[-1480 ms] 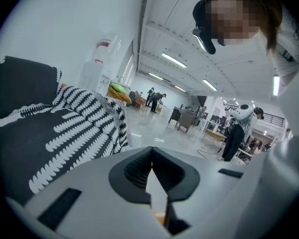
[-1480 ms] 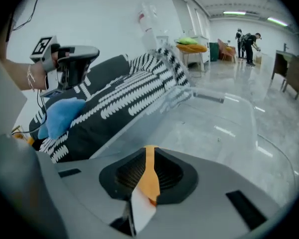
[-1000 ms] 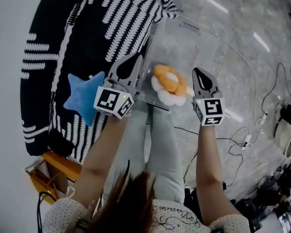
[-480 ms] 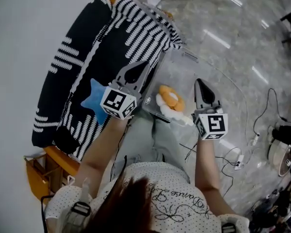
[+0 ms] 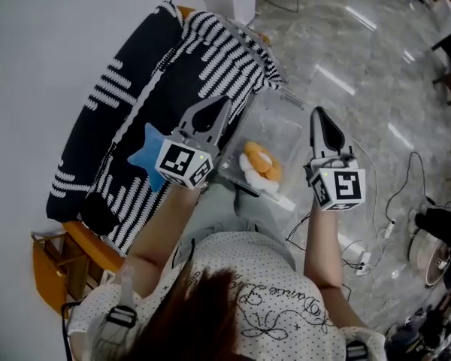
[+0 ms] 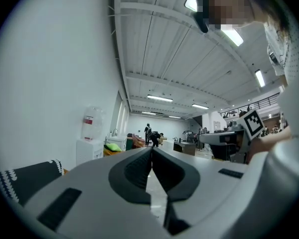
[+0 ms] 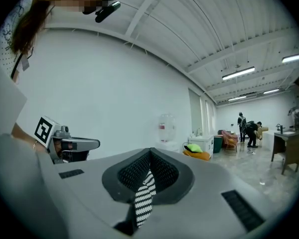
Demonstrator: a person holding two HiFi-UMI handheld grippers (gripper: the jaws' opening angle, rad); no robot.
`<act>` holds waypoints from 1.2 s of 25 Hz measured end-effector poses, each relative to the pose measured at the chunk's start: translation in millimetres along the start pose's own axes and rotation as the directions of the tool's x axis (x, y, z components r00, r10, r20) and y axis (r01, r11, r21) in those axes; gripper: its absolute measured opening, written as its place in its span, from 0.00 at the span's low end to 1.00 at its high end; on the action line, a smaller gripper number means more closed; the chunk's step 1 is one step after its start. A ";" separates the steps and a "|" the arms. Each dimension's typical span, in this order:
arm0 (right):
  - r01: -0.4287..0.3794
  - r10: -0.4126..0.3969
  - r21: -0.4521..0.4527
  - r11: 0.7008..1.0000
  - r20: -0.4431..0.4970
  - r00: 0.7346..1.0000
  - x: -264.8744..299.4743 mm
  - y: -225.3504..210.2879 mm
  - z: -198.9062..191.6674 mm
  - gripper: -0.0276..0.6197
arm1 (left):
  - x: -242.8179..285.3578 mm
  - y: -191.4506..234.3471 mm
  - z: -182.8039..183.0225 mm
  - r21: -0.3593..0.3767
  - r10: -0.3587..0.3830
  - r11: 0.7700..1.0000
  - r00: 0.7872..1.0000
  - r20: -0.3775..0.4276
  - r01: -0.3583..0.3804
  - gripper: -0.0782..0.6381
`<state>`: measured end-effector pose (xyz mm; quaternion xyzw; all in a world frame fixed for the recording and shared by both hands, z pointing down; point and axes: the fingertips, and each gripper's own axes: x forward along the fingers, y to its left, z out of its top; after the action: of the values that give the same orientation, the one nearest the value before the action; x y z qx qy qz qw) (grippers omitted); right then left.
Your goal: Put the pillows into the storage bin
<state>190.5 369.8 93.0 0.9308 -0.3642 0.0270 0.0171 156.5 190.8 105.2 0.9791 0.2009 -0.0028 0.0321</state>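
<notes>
Pillow [image 5: 260, 164] at storage bin [image 5: 287, 123] near edge

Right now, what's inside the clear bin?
Only an orange-and-white flower pillow shows in the clear bin, at its near end. The left gripper covers the bin's near-left edge.

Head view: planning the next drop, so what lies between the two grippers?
The clear storage bin, holding an orange-and-white flower pillow, lies between the left gripper and right gripper, seen in the head view.

The left claw [image 5: 222, 105] covers part of the blue star pillow [image 5: 144, 153]; distant people [image 6: 150, 135] are too small to tell.
</notes>
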 end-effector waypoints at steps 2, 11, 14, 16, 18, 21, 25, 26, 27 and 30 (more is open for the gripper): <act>-0.032 0.032 0.007 0.999 0.007 0.999 1.7 5.7 2.1 0.06 | -6.8 2.3 5.7 0.008 0.034 0.999 0.999 0.013 -0.034 0.12; -0.269 0.268 0.022 0.963 0.047 0.962 49.5 67.0 16.8 0.10 | -90.0 47.1 25.5 0.011 0.282 0.959 0.958 0.050 -0.283 0.12; -0.363 0.361 0.030 0.931 0.063 0.931 73.1 104.6 22.1 0.13 | -133.9 74.2 27.9 0.020 0.399 0.916 0.915 0.053 -0.400 0.12; -0.425 0.422 0.032 0.905 0.067 0.904 86.7 131.1 24.4 0.15 | -163.2 89.2 29.8 0.034 0.465 0.884 0.884 0.057 -0.467 0.12; -0.493 0.490 0.032 0.870 0.071 0.869 98.7 161.1 26.3 0.18 | -196.3 102.4 30.4 0.032 0.537 0.842 0.842 0.062 -0.539 0.12; -0.582 0.579 0.023 0.813 0.084 0.811 106.7 211.6 25.6 0.22 | -251.4 111.6 30.4 0.031 0.630 0.773 0.772 0.080 -0.634 0.12; -0.663 0.660 -0.002 0.749 0.087 0.746 92.4 290.1 33.6 0.24 | -332.5 105.4 39.3 0.033 0.699 0.707 0.706 0.113 -0.706 0.12; -0.679 0.677 -0.007 0.734 0.085 0.731 89.9 310.6 37.5 0.24 | -353.3 106.2 43.3 0.026 0.717 0.689 0.686 0.123 -0.724 0.12; -0.692 0.690 -0.009 0.722 0.083 0.719 87.9 329.7 40.5 0.24 | -372.9 107.5 46.5 0.015 0.734 0.671 0.667 0.131 -0.741 0.12; -0.718 0.716 -0.004 0.696 0.078 0.693 75.5 377.3 44.9 0.24 | -423.1 107.0 47.4 -0.008 0.770 0.631 0.625 0.132 -0.776 0.12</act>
<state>-8.6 39.3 57.5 0.7156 -0.6983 0.0021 -0.0207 -190.0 -76.8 72.3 0.9689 -0.2409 -0.0541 0.0179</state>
